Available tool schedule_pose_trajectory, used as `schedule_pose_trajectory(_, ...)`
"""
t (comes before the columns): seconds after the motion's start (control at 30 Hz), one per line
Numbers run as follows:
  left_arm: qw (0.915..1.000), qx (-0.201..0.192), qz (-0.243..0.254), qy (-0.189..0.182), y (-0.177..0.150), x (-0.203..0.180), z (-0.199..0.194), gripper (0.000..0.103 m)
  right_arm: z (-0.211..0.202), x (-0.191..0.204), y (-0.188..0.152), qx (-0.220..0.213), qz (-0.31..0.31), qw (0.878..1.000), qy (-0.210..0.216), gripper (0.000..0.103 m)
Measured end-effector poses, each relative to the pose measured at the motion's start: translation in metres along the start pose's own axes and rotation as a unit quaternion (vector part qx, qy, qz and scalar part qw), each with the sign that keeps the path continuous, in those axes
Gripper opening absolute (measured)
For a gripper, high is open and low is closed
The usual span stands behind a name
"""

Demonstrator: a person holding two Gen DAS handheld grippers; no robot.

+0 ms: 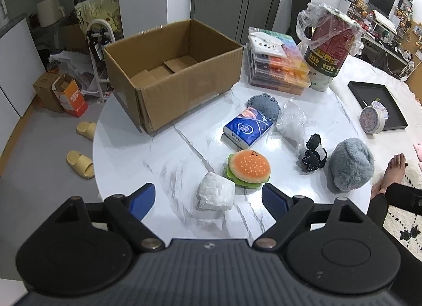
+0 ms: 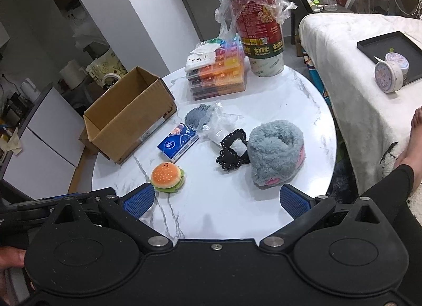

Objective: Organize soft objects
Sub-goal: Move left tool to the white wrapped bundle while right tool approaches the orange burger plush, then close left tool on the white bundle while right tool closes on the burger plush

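On the round white marble table (image 1: 163,153) lie a plush burger (image 1: 249,169), a white wrapped bundle (image 1: 216,195), a blue tissue pack (image 1: 248,128), a grey knit piece (image 1: 263,104), a clear plastic bag (image 1: 291,121), a black-and-white plush (image 1: 312,157) and a fluffy grey hat (image 1: 352,169). An open, empty cardboard box (image 1: 168,68) stands at the back left. My left gripper (image 1: 208,202) is open, its fingers on either side of the white bundle. My right gripper (image 2: 216,198) is open and empty, just short of the grey hat (image 2: 277,153) and the burger (image 2: 167,174).
A stack of colourful plastic cases (image 1: 279,66) and a tall red cup in a plastic bag (image 1: 329,45) stand at the table's back. A bed with a black tray (image 2: 390,53) and round tin (image 2: 390,72) is right. Yellow slippers (image 1: 80,163) lie on the floor left.
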State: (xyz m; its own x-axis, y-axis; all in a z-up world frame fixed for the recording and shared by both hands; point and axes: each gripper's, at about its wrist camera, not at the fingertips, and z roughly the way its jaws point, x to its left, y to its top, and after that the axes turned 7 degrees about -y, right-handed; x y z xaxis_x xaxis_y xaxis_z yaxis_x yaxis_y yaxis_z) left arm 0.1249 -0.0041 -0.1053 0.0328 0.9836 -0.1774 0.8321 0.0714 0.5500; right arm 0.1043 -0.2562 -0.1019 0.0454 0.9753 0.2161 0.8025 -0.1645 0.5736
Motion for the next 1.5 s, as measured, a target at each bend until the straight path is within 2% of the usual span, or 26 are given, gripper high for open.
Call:
schedule_pose_trajectory(0.27, 0.9997, 0.019, -0.005, -0.011, -0.002, 0.002, 0.033, 0.080, 0.024, 0.007, -0.002, 0.015, -0.002, 1.000, 0.020, 0.094)
schedule_pose_trajectory(0.33, 0.9996, 0.024, -0.007, -0.013, -0.002, 0.003, 0.040, 0.076, 0.030, 0.010, -0.002, 0.020, -0.003, 0.999, 0.028, 0.086)
schedule_pose_trajectory(0.4, 0.9994, 0.028, -0.012, -0.013, -0.002, 0.005, 0.047, 0.072, 0.037, 0.012, -0.002, 0.026, 0.000, 0.999, 0.037, 0.083)
schedule_pose_trajectory(0.73, 0.9987, 0.039, -0.024, -0.021, -0.002, 0.010, 0.069, 0.068, 0.068, 0.027, 0.001, 0.046, -0.003, 0.997, 0.062, 0.075)
schedule_pose_trajectory(0.83, 0.9982, 0.048, -0.030, -0.019, -0.004, 0.014, 0.078, 0.059, 0.078, 0.032, 0.003, 0.054, -0.003, 0.996, 0.071, 0.071)
schedule_pose_trajectory(0.93, 0.9971, 0.056, -0.045, -0.025, -0.007, 0.021, 0.084, 0.043, 0.089, 0.038, 0.004, 0.060, -0.003, 0.995, 0.076, 0.070)
schedule_pose_trajectory(1.2, 0.9960, 0.044, -0.074, -0.022, -0.007, 0.042, 0.077, 0.041, 0.116, 0.066, 0.009, 0.078, -0.037, 0.994, 0.072, 0.070)
schedule_pose_trajectory(1.5, 0.9965, 0.019, -0.081, -0.006, 0.005, 0.060, 0.060, 0.041, 0.136, 0.091, 0.009, 0.088, -0.070, 0.992, 0.061, 0.072)
